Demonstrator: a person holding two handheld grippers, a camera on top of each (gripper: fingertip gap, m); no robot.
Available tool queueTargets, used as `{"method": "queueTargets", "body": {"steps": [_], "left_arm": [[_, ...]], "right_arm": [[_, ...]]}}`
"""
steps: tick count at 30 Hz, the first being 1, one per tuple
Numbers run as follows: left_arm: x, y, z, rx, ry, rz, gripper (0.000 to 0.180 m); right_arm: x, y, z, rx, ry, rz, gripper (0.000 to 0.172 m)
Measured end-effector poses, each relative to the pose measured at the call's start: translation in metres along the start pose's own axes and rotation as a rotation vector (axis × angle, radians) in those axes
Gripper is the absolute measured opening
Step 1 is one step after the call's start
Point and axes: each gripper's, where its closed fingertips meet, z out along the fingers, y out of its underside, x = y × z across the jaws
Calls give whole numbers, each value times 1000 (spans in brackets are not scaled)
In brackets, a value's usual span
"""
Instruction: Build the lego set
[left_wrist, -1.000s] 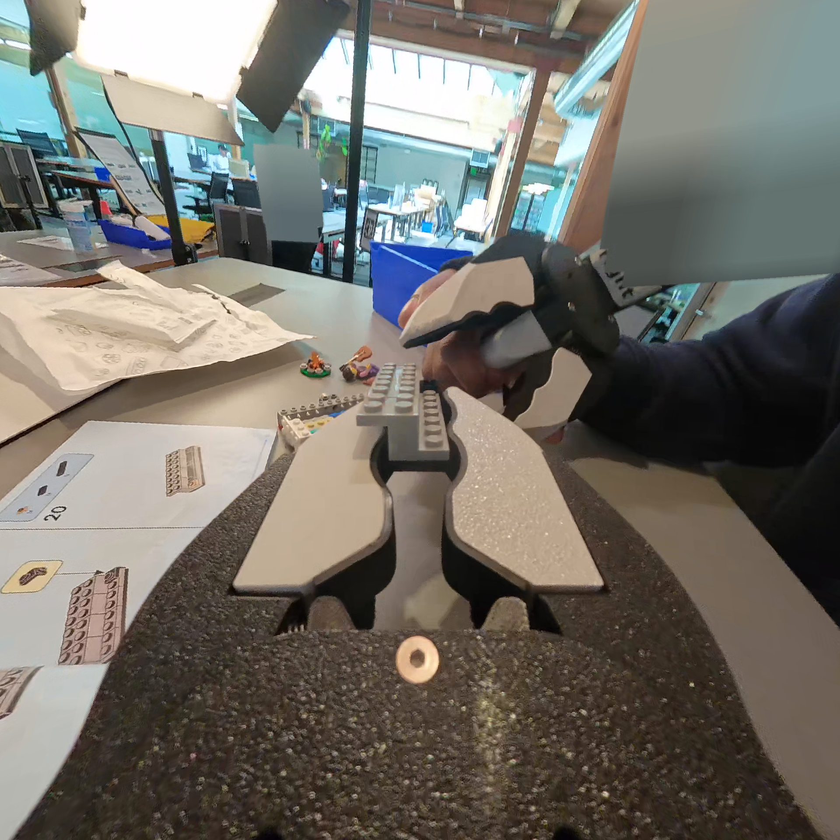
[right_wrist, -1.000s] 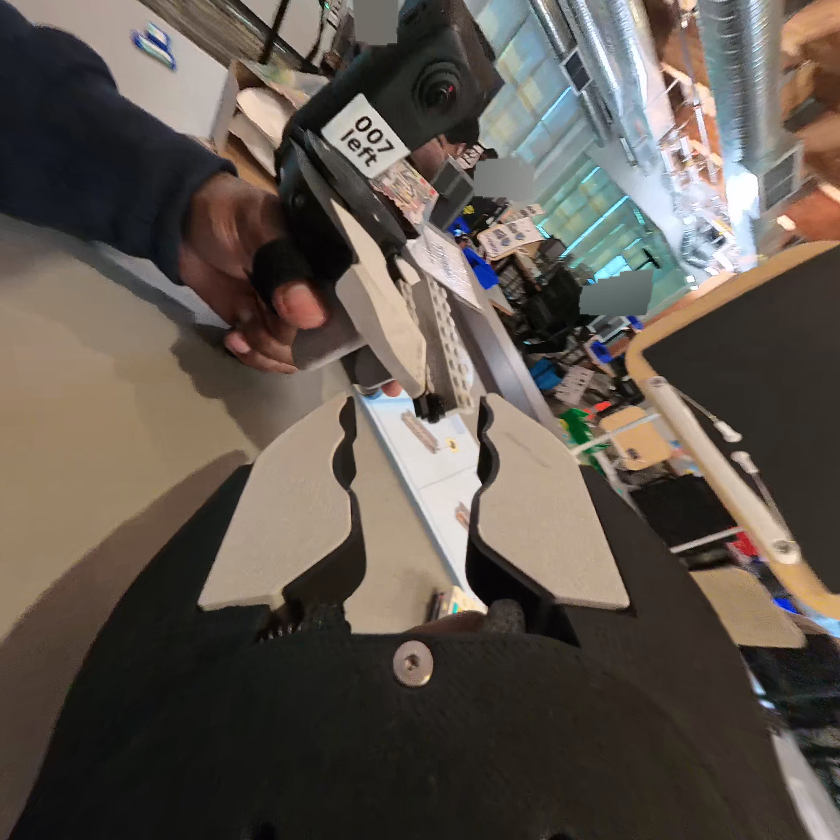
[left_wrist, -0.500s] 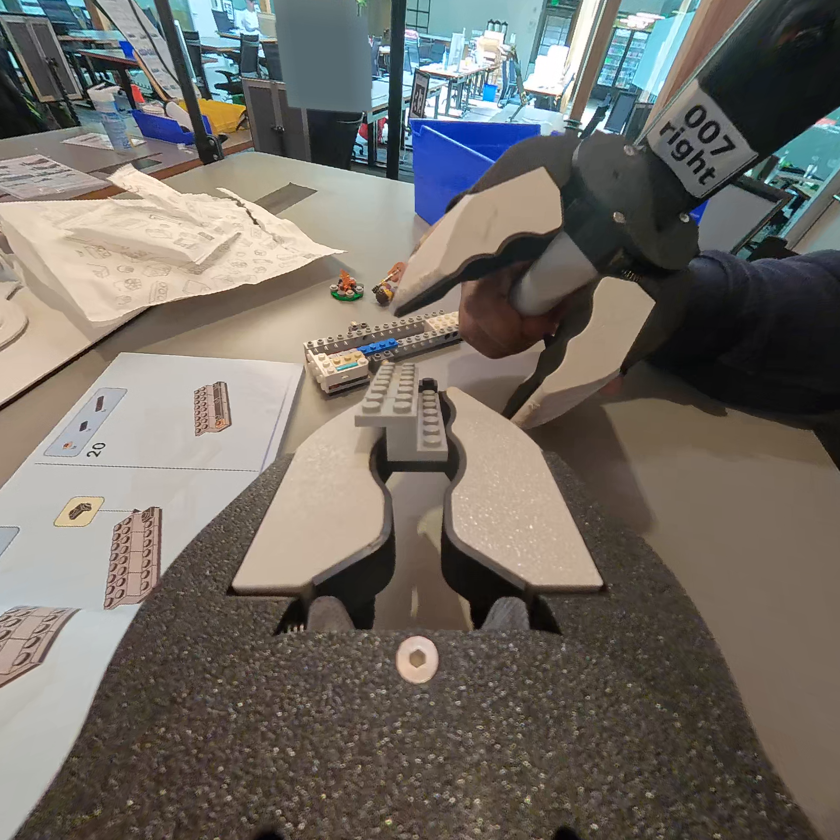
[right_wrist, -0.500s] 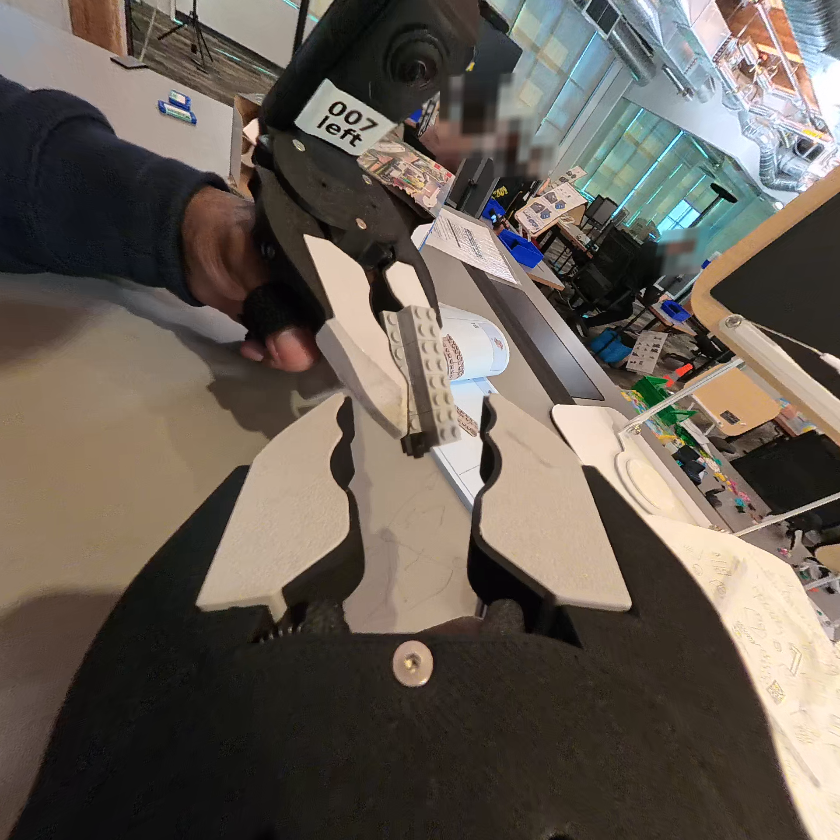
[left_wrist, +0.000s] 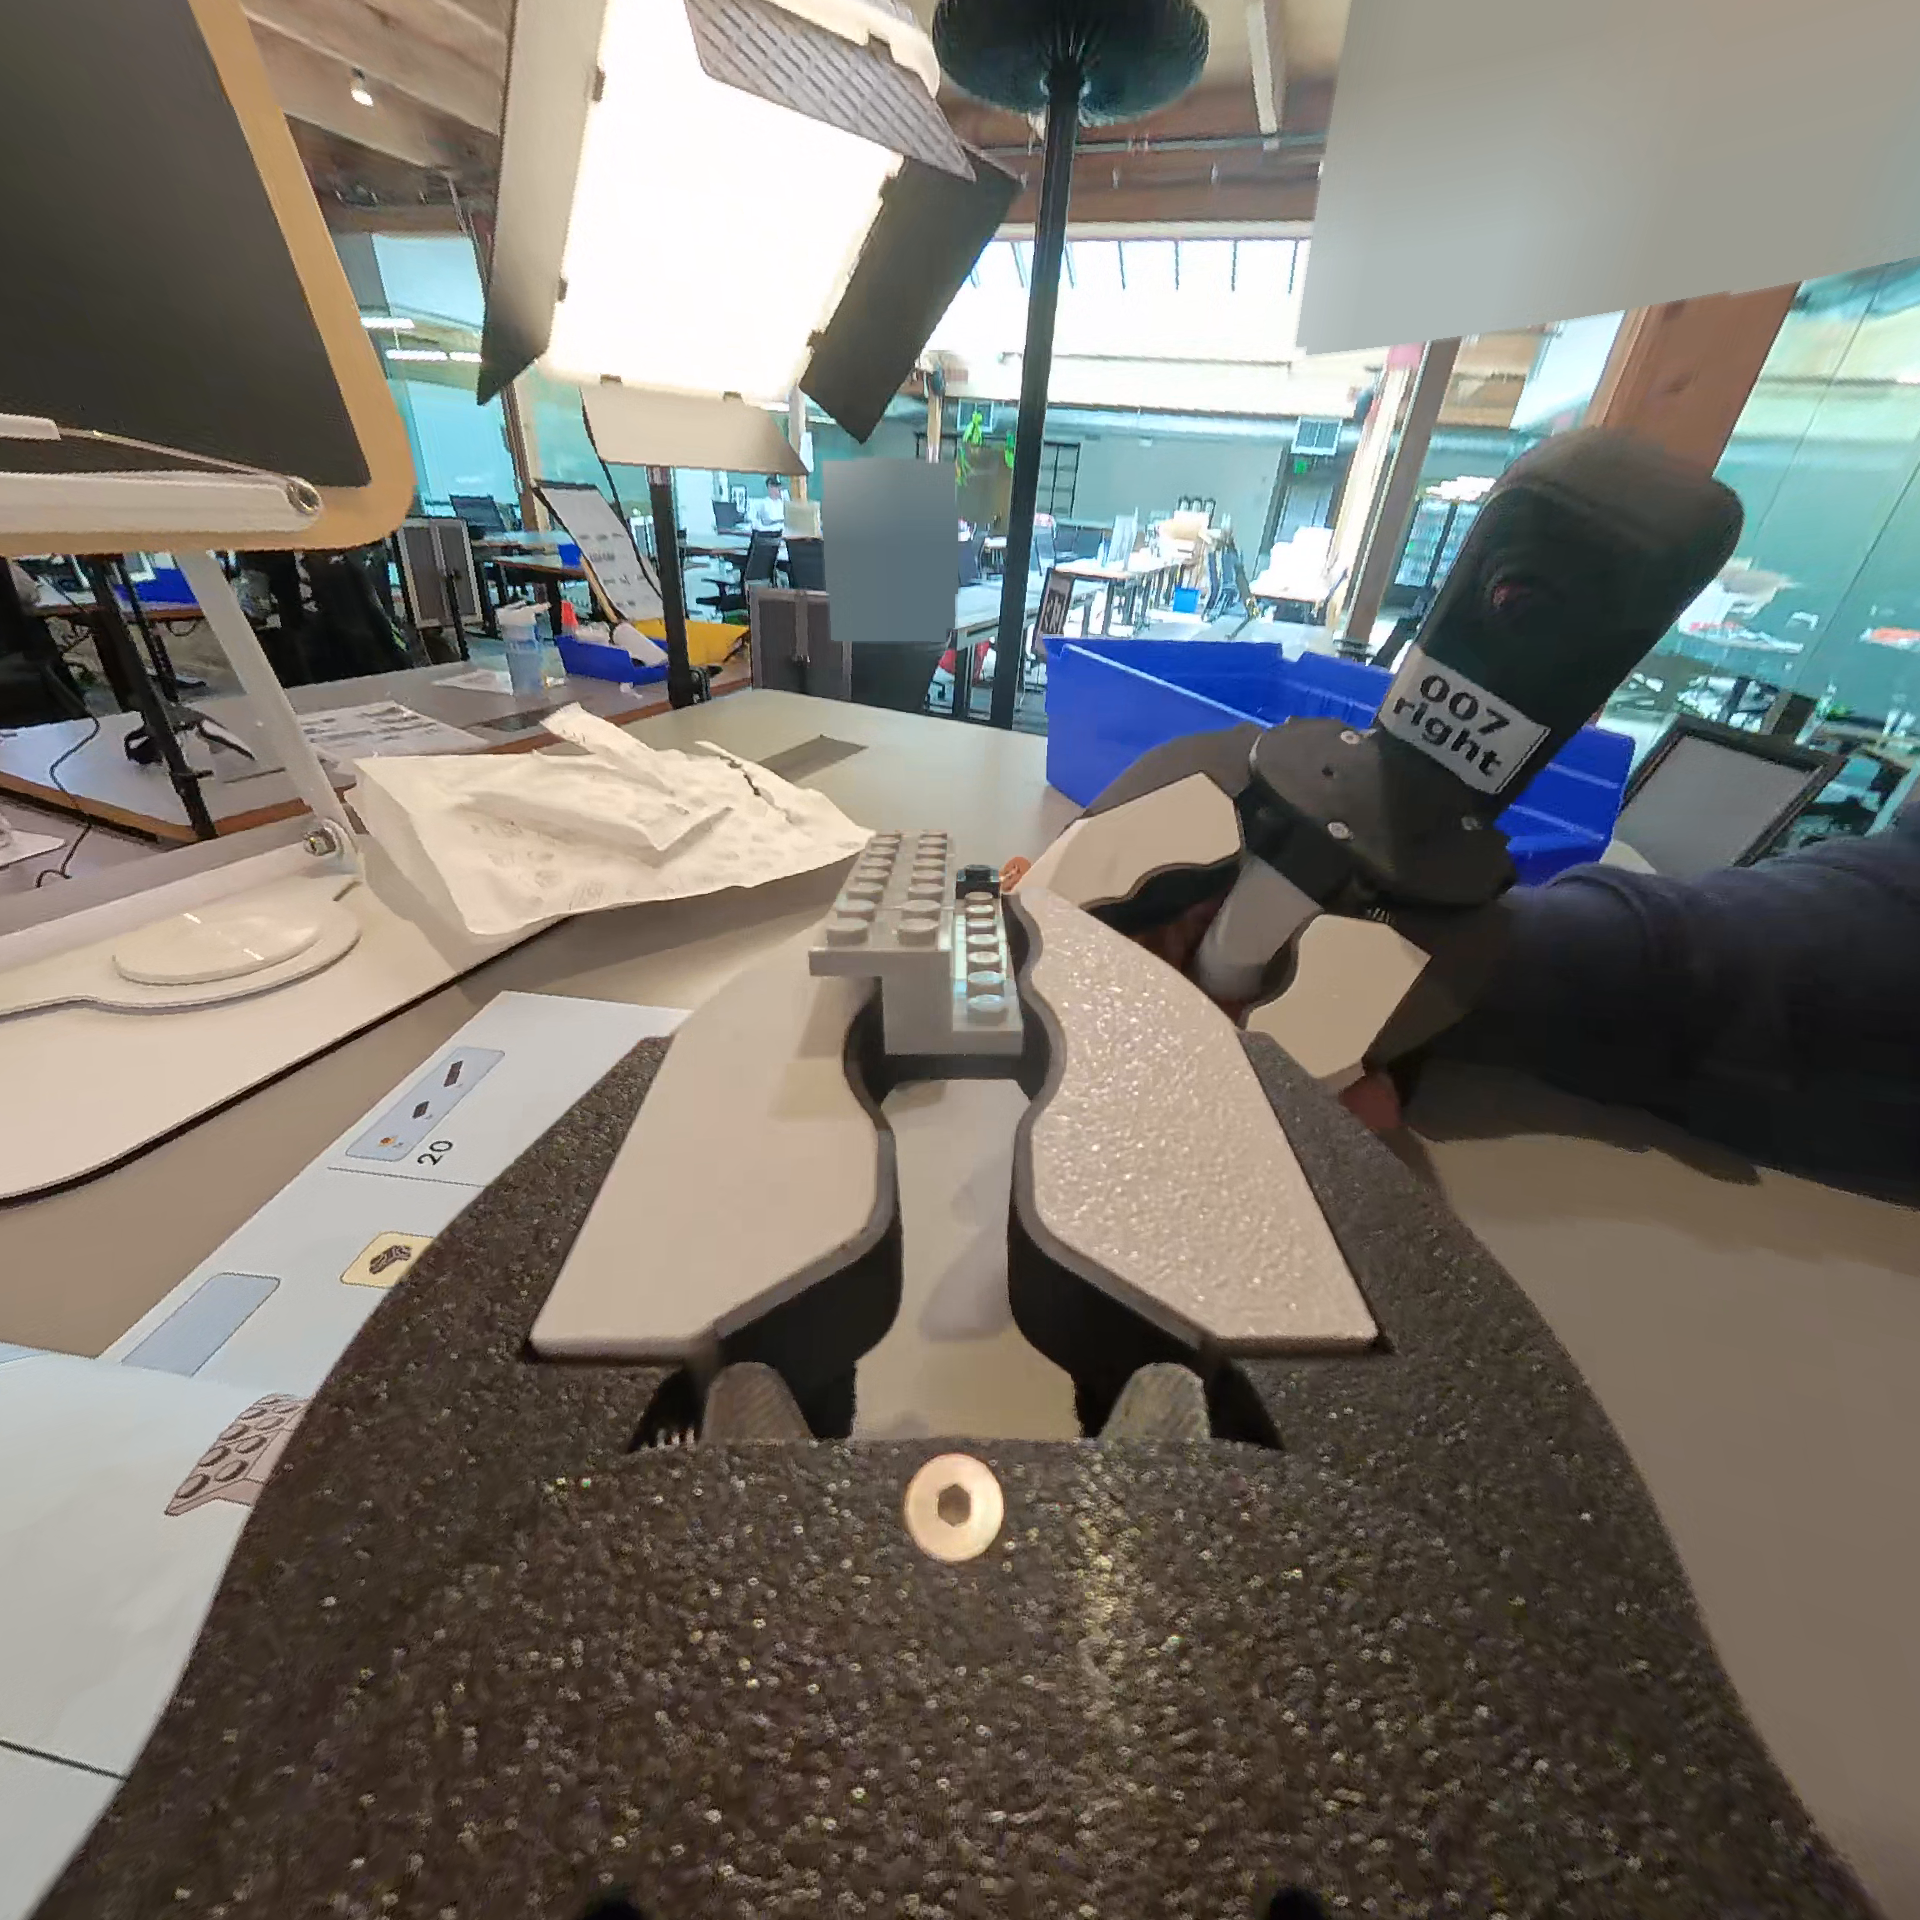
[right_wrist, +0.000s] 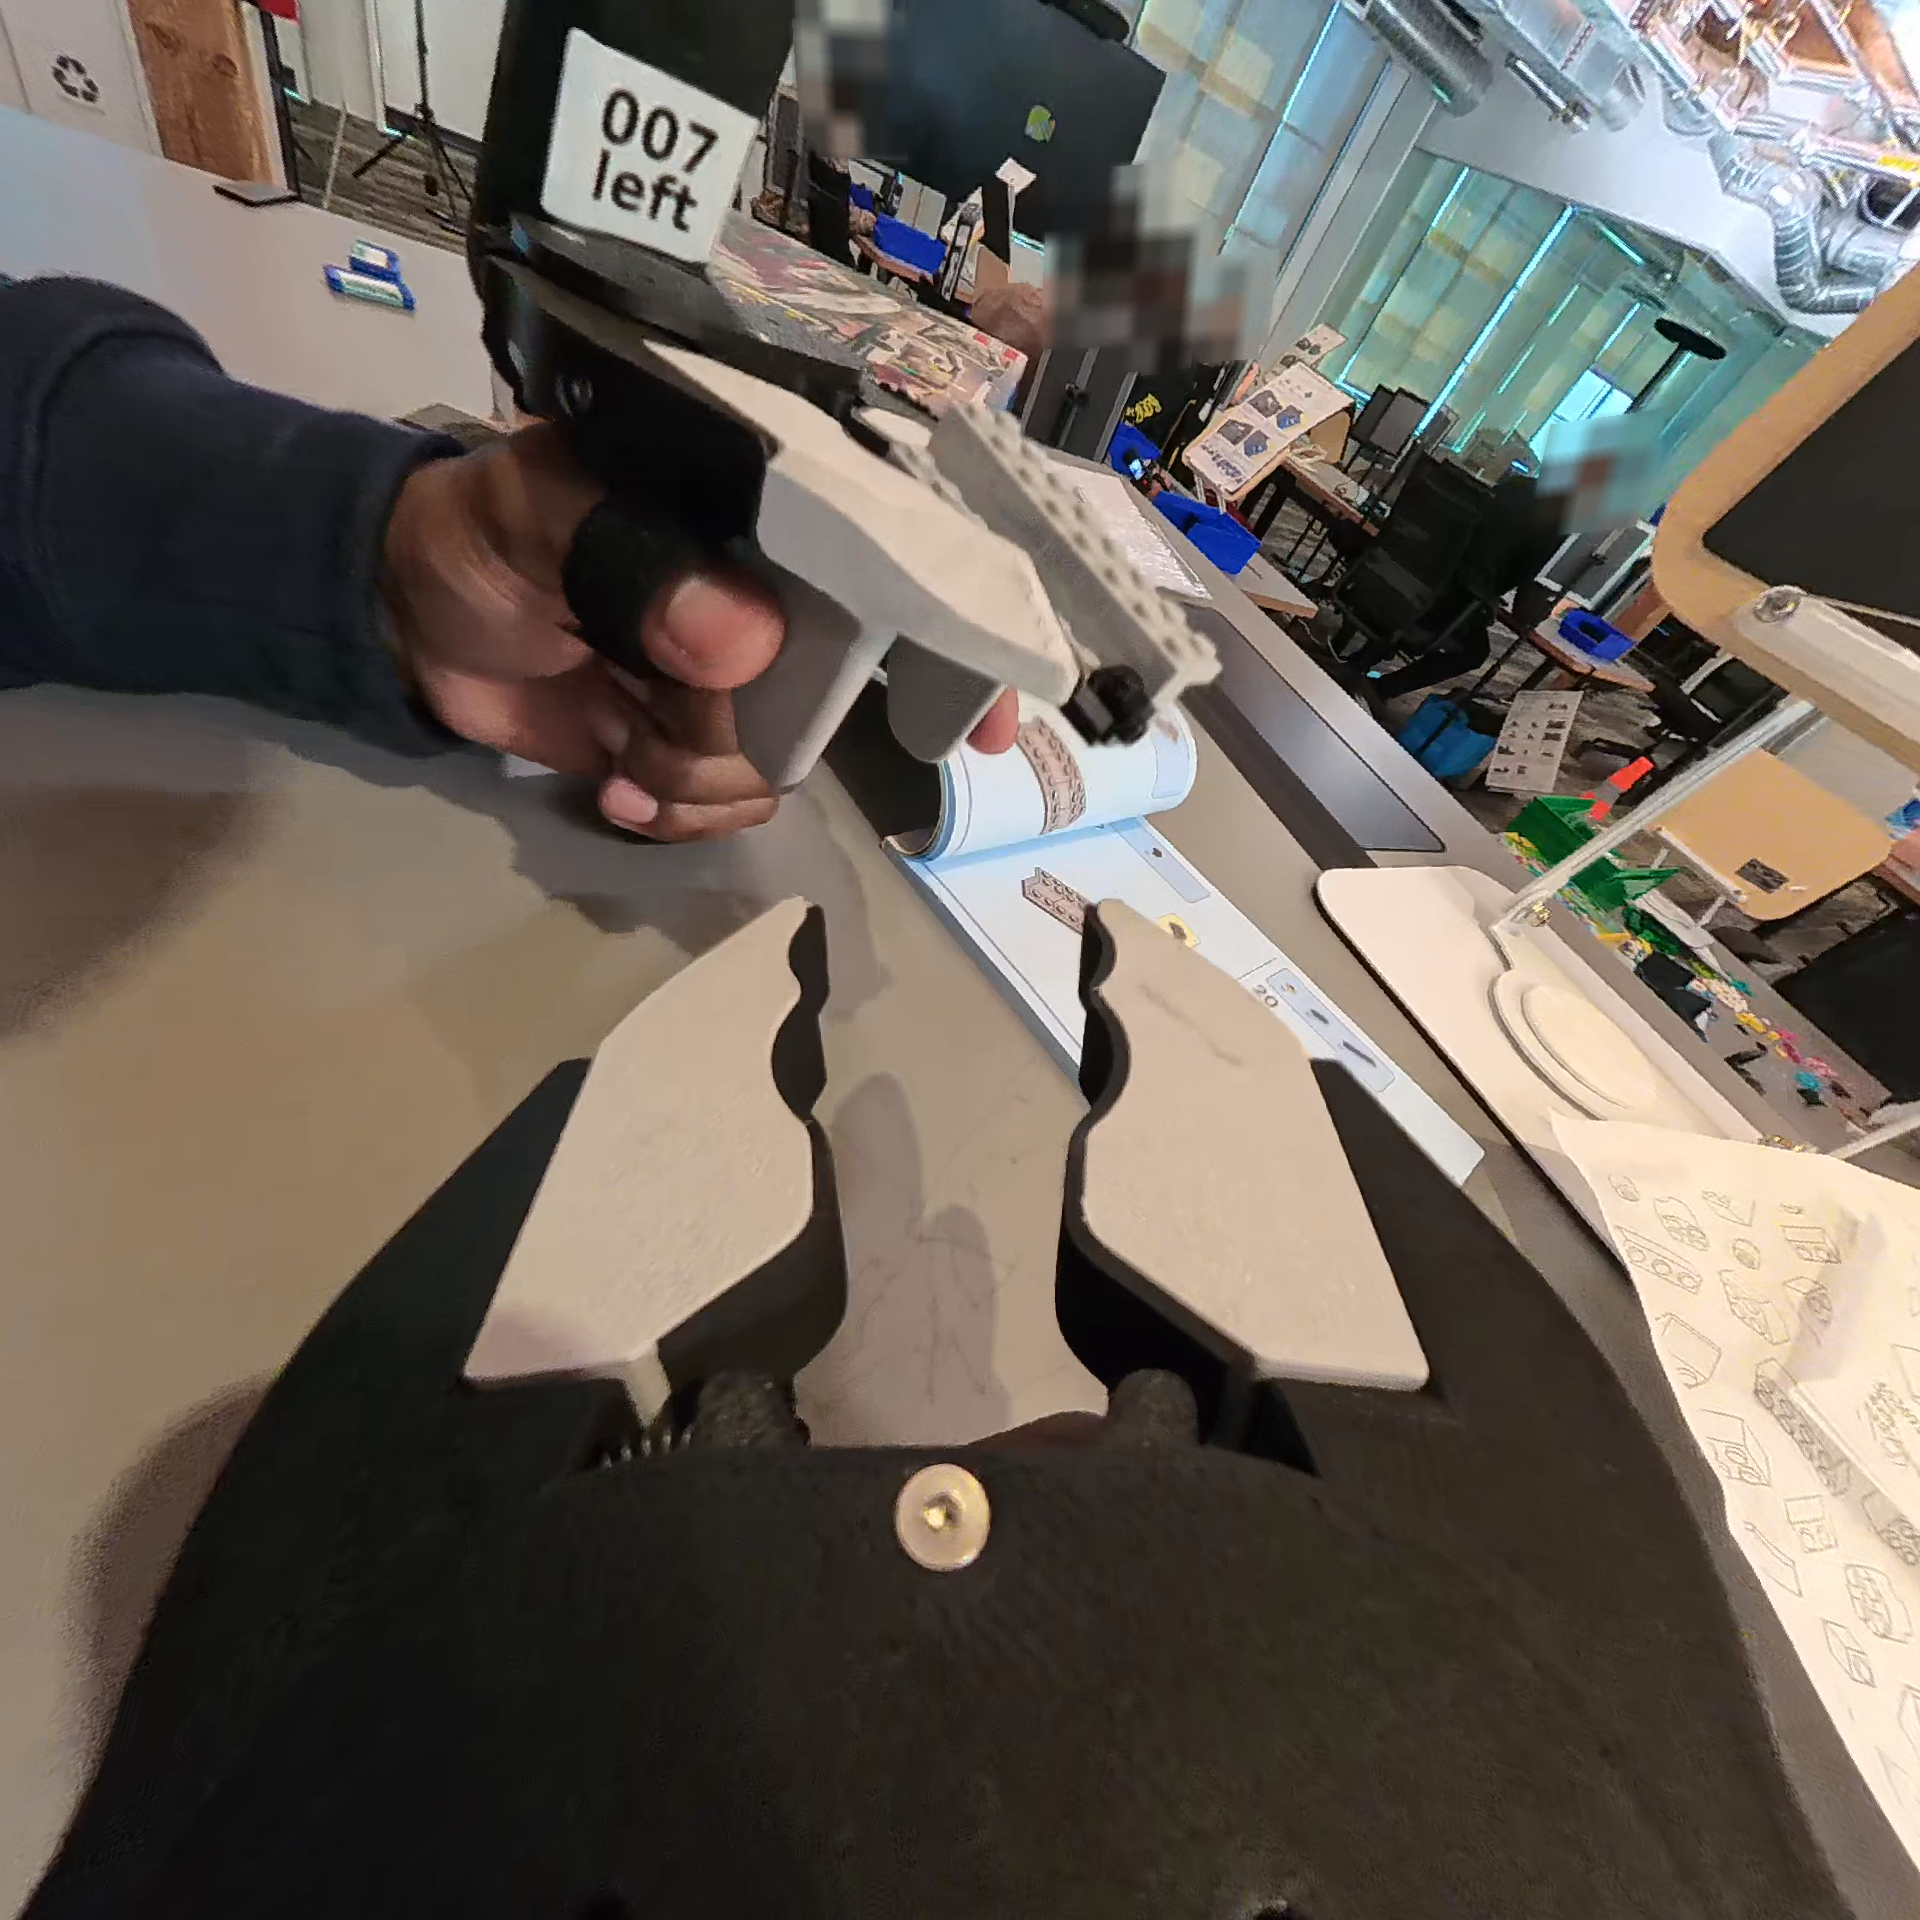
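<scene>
Left wrist view: my left gripper (left_wrist: 940, 982) is clamped on a grey brick assembly (left_wrist: 914, 935), pads pressing its lower block, with a small black piece (left_wrist: 977, 883) at its far end. My right gripper (left_wrist: 1174, 914) sits at two o'clock, just beside it.

Right wrist view: my right gripper (right_wrist: 951, 935) gapes wide on nothing. The grey brick assembly (right_wrist: 1081, 540) hangs at twelve o'clock, above the instruction booklet (right_wrist: 1132, 914) on the table (right_wrist: 312, 987).

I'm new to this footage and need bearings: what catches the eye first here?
The left gripper stands out, clamping a grey brick assembly with a small black piece at its tip, lifted above the table. The right gripper is open and holds nothing, pointing at an open instruction booklet.
</scene>
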Motion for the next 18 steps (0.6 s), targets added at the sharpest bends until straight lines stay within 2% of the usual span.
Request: {"method": "queueTargets", "body": {"steps": [18], "left_arm": [[-3, -3, -3, 29, 18, -44, 17]], "right_arm": [[10, 5, 4, -28, 1, 91, 45]]}}
